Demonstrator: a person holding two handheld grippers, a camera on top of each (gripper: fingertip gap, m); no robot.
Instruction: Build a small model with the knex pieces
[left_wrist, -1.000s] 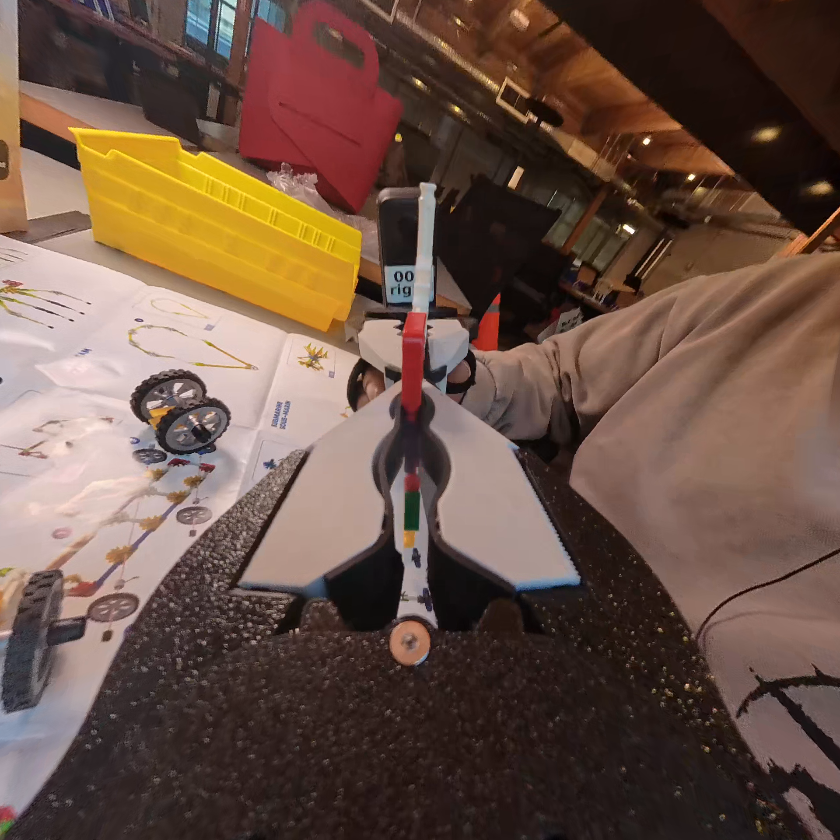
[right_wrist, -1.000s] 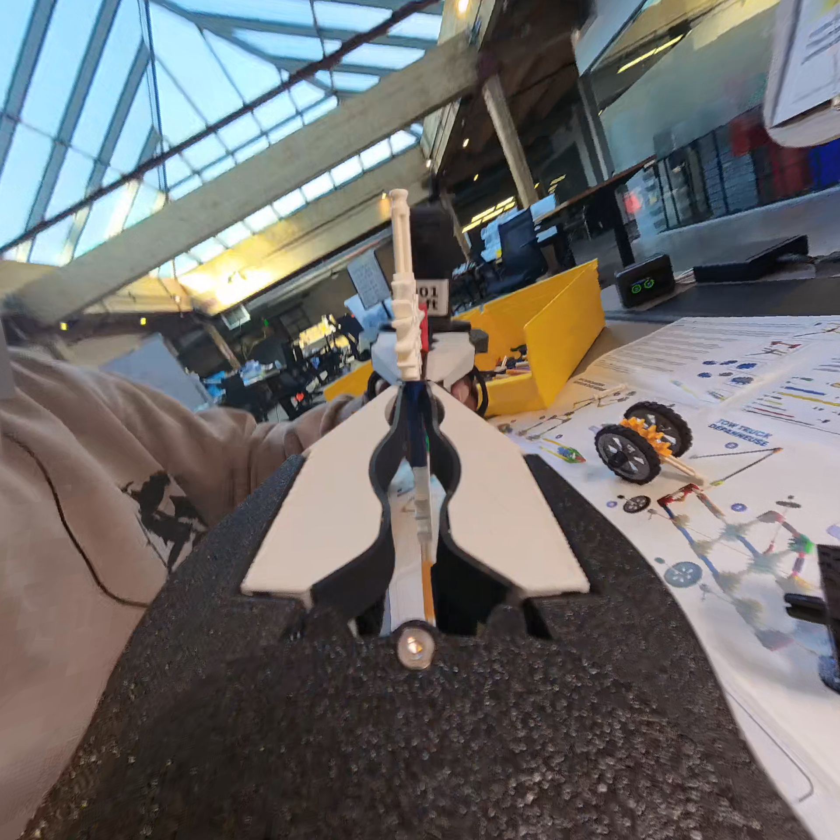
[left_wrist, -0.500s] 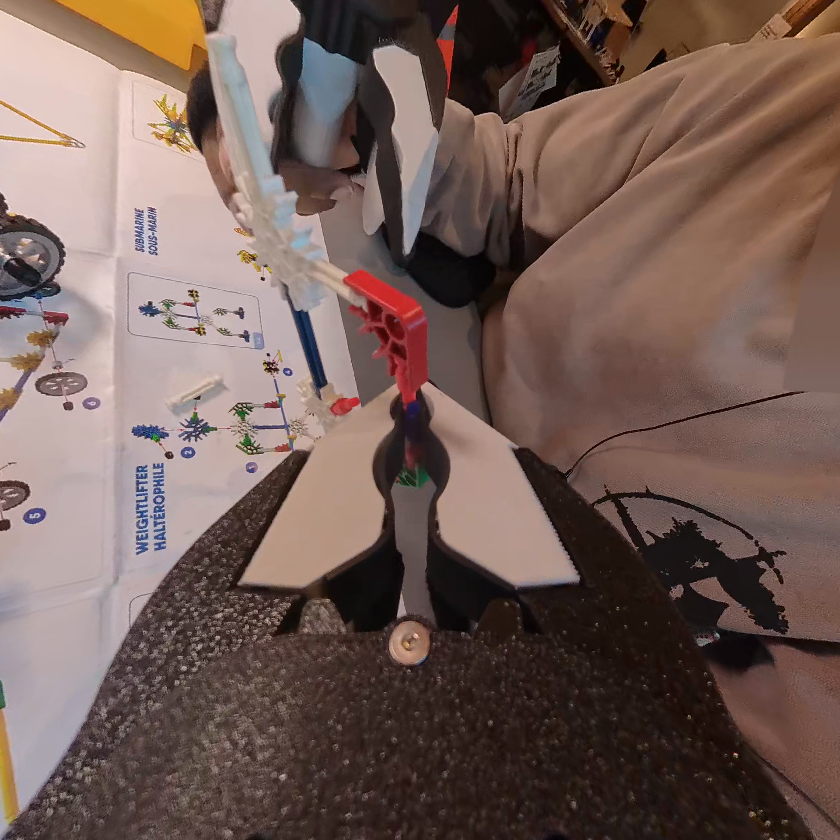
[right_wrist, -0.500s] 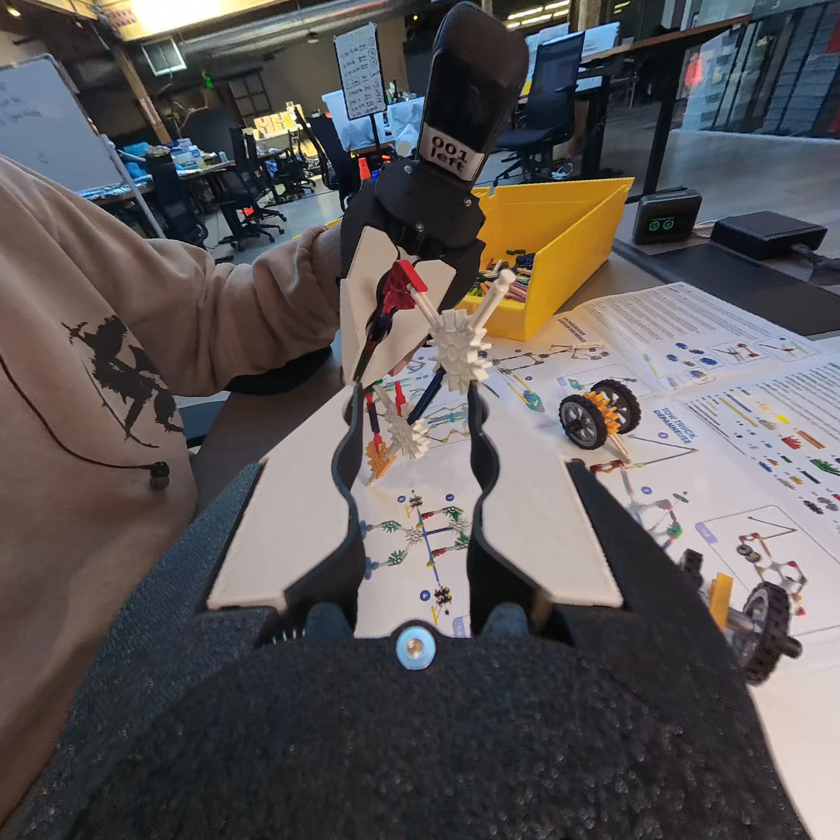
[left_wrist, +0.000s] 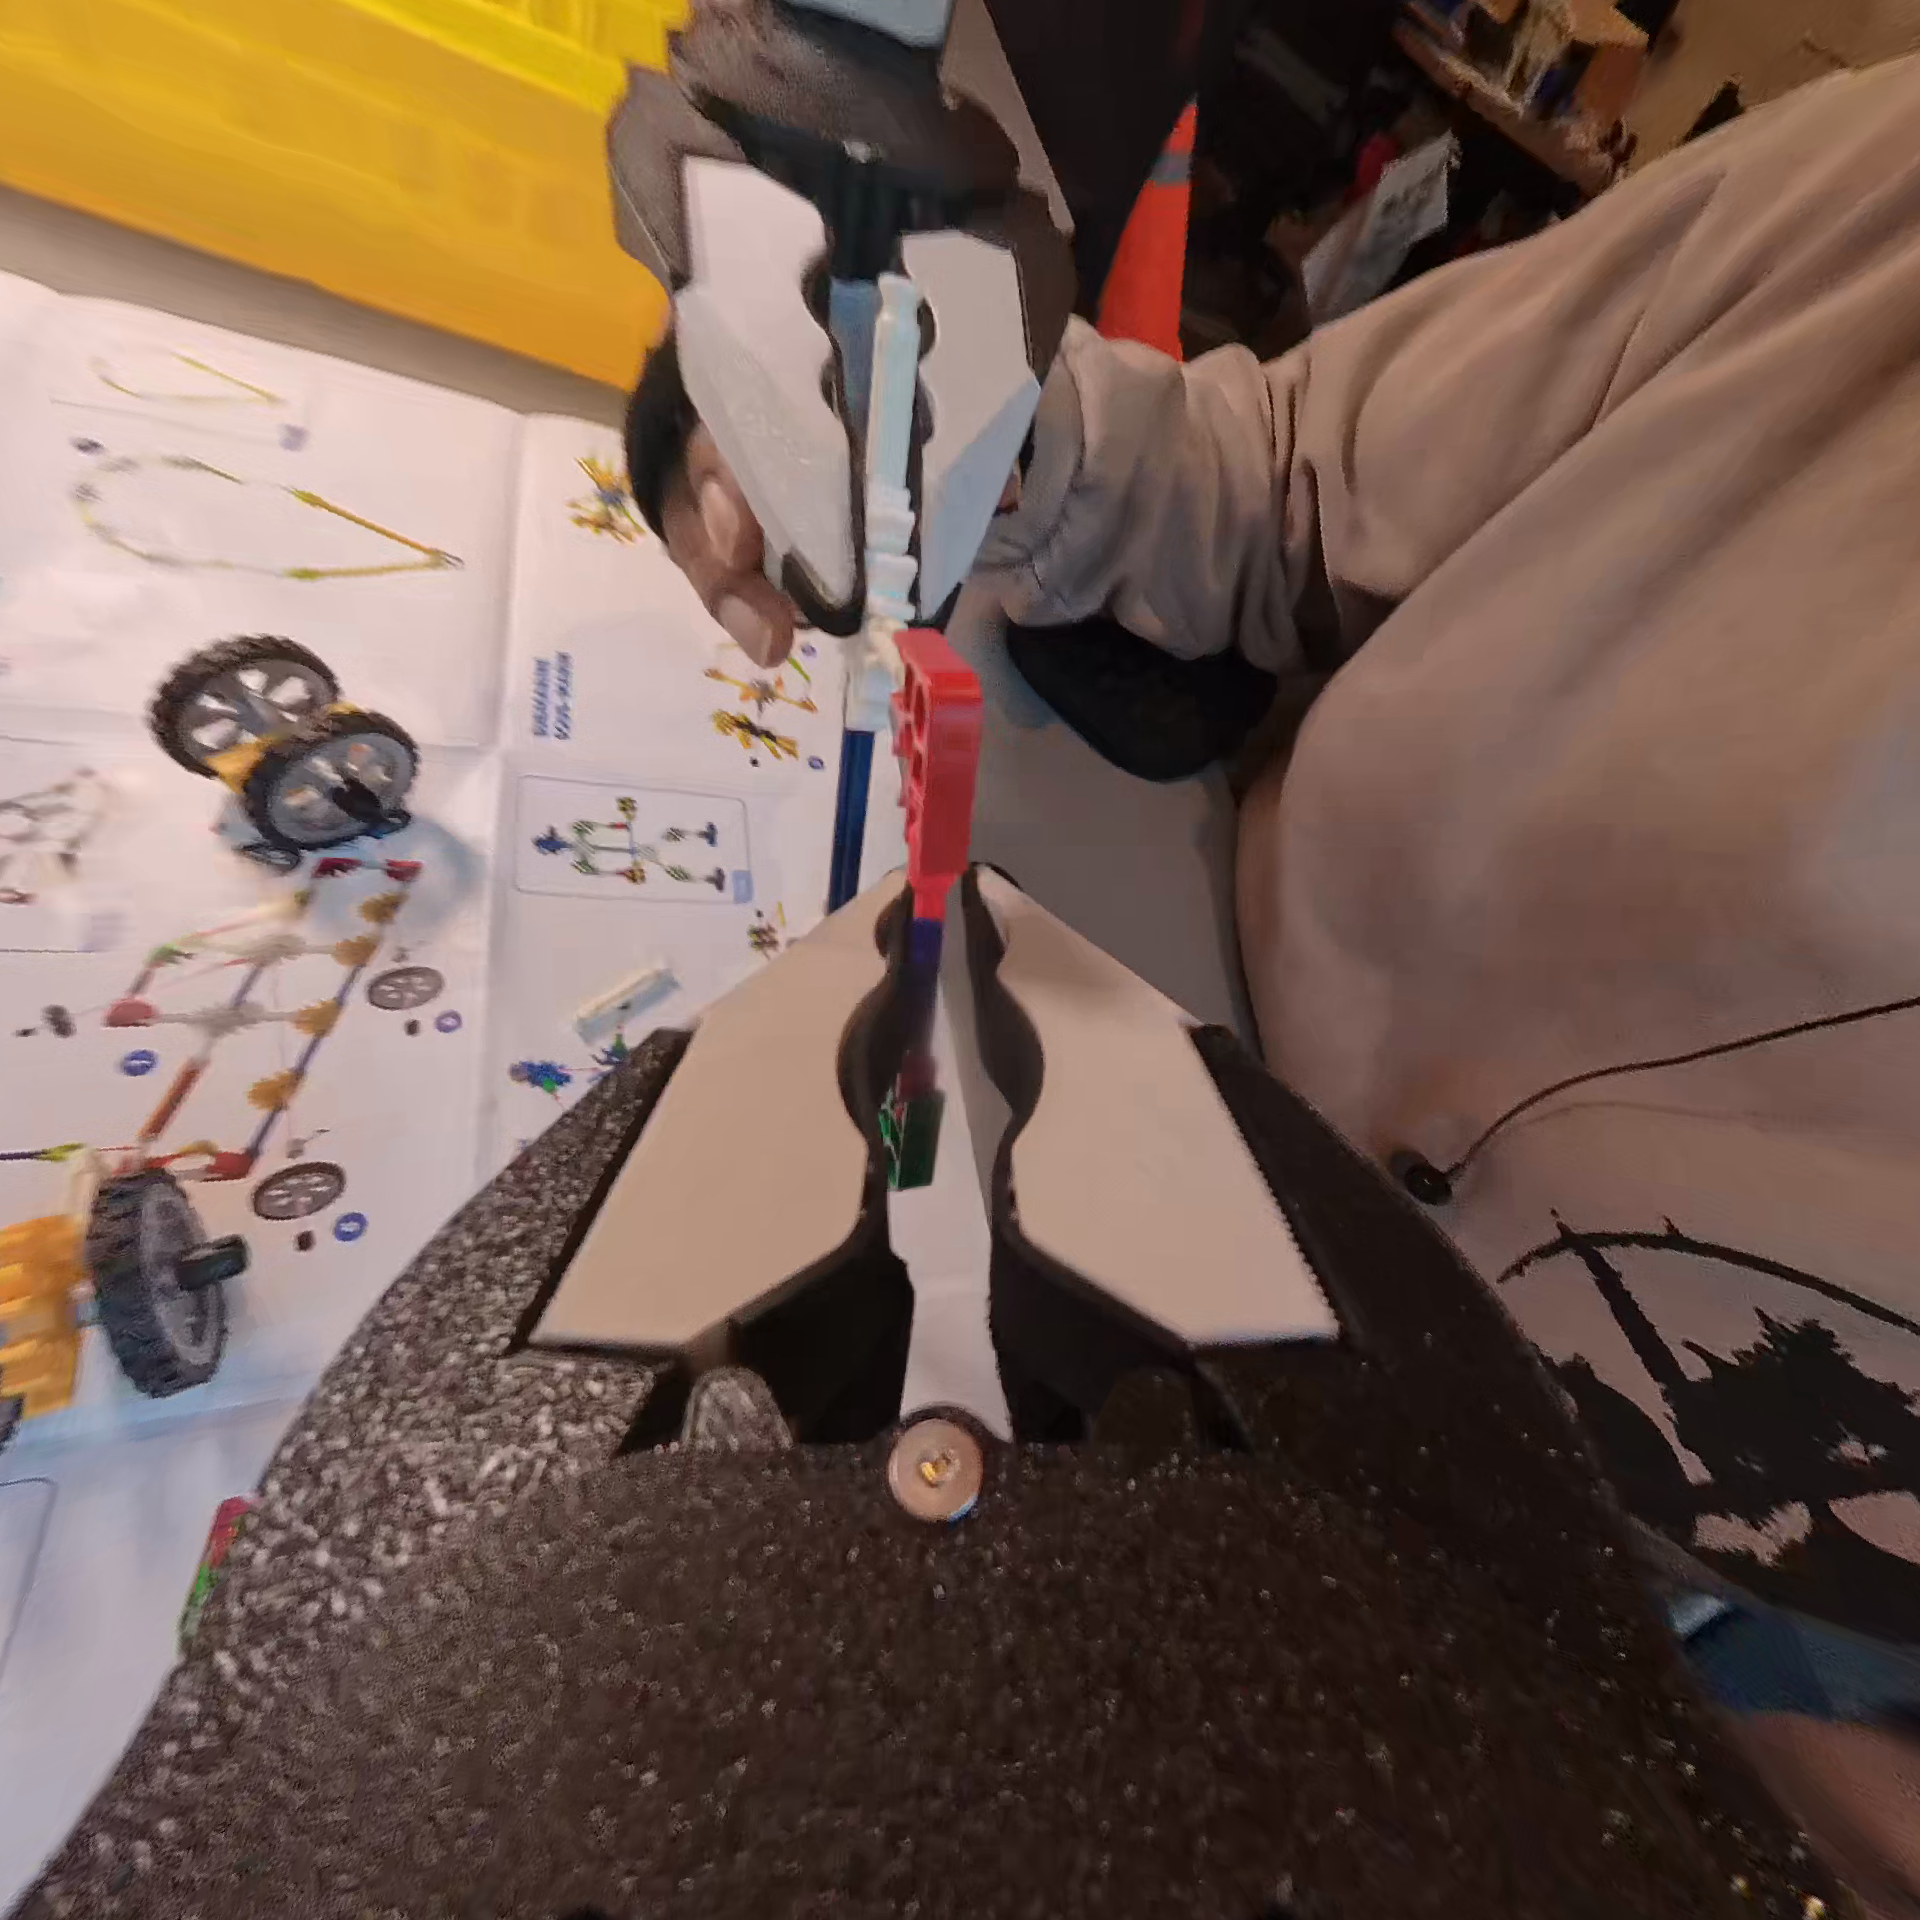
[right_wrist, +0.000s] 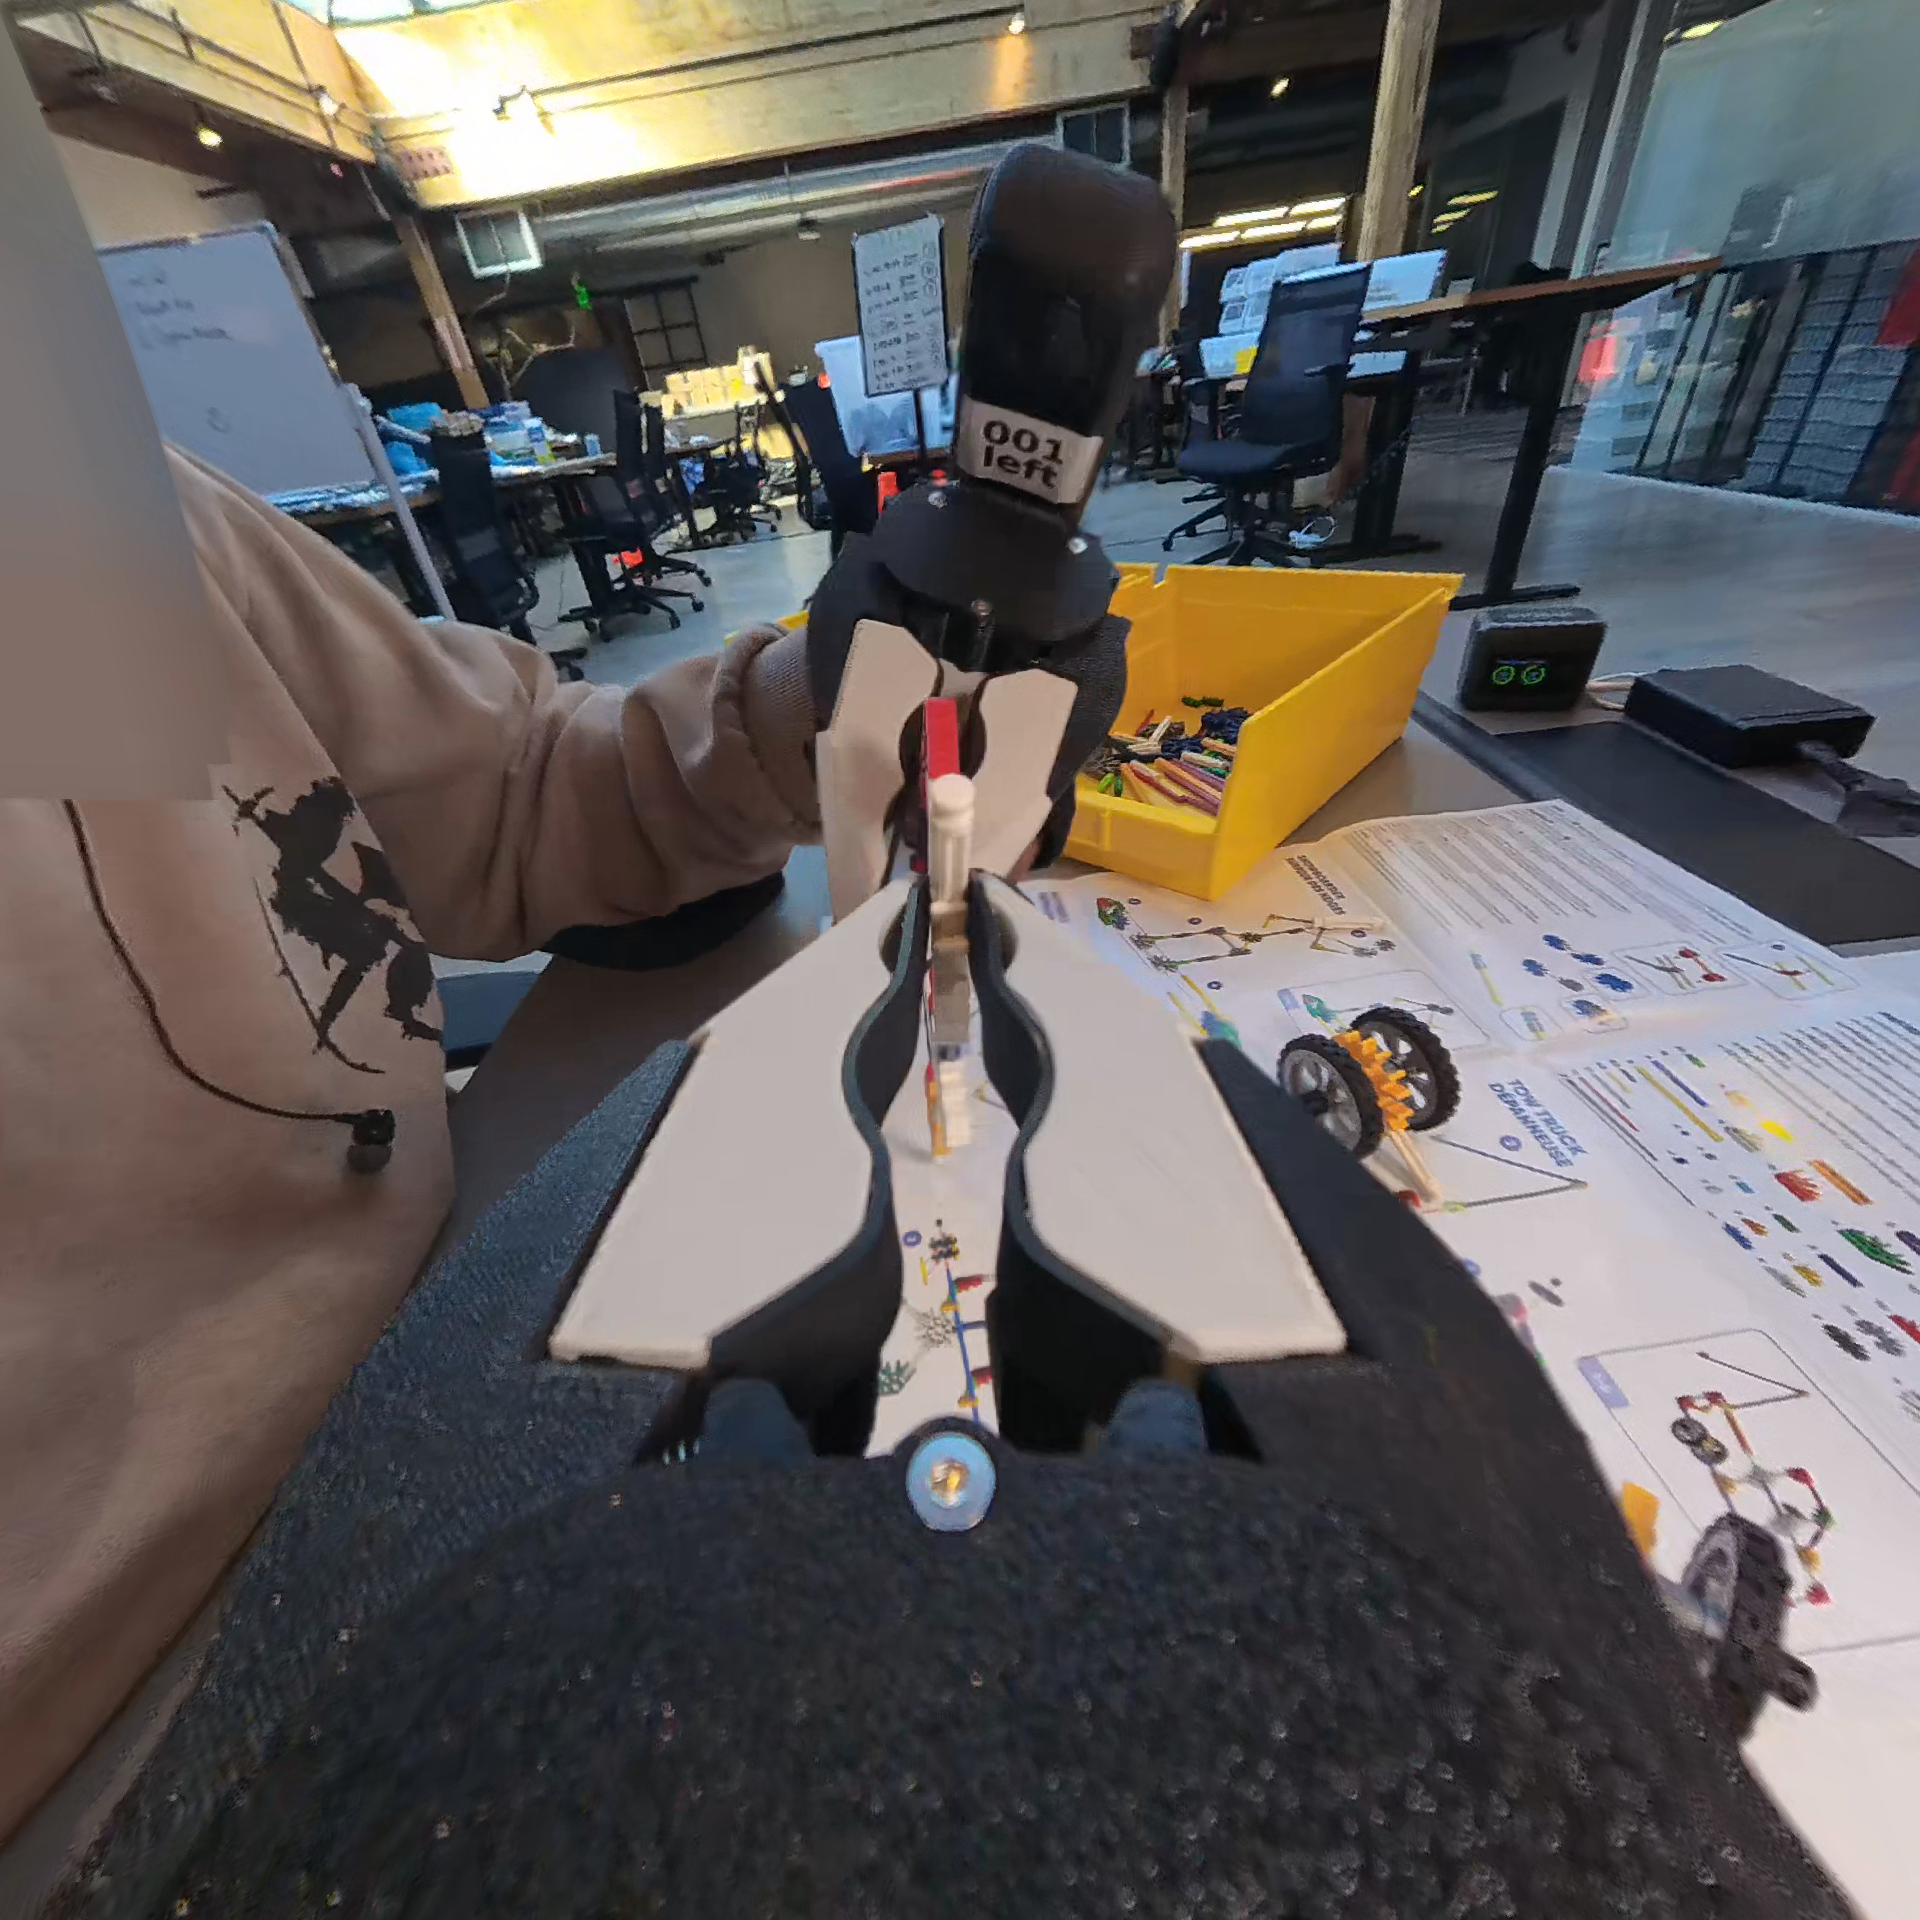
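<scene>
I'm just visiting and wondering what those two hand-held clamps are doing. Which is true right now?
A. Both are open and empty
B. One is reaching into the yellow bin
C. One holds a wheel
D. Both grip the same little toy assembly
D: the left gripper is shut on the red piece and the right gripper on the white rod, both parts of one joined toy assembly.
</scene>
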